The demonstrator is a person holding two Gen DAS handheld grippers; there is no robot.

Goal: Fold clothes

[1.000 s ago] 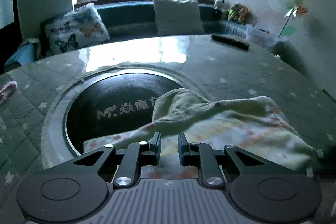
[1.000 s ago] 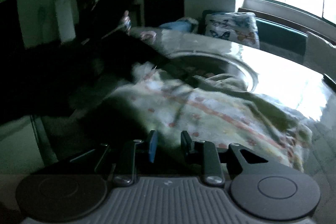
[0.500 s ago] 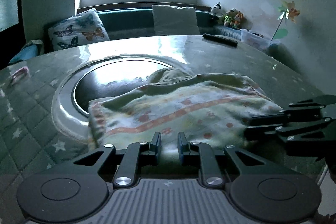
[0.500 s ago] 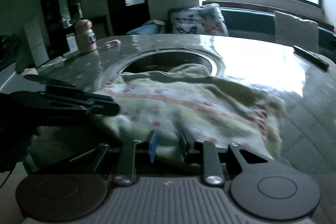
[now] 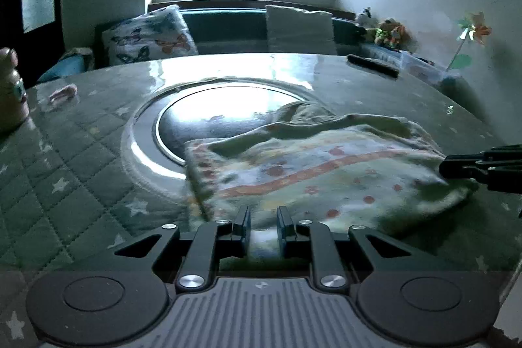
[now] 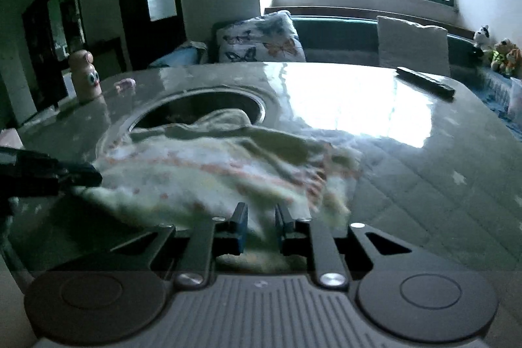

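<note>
A pale garment (image 5: 326, 165) with an orange stripe and red dots lies rumpled on the quilted green table cover (image 5: 65, 172), its far part over the round dark inset (image 5: 208, 116). My left gripper (image 5: 262, 217) is shut on the garment's near edge, and cloth fills the gap between its pads. In the right wrist view the same garment (image 6: 202, 172) runs between the jaws of my right gripper (image 6: 261, 214), which are closing on its near edge. Each gripper shows in the other's view: the right gripper (image 5: 456, 168) at the garment's right corner, the left gripper (image 6: 88, 176) at its left corner.
A dark remote (image 5: 372, 66) lies at the table's far right. A small bottle with a painted face (image 6: 85, 75) and a pink item (image 6: 125, 83) sit at the far left. Behind the table stands a sofa with a butterfly pillow (image 5: 150, 35) and a white pillow (image 5: 300, 28).
Both grippers have drawn back toward the table's near edge, dragging the garment off most of the round inset. The right wrist view has swung toward the window. Each gripper now shows in the other's view.
</note>
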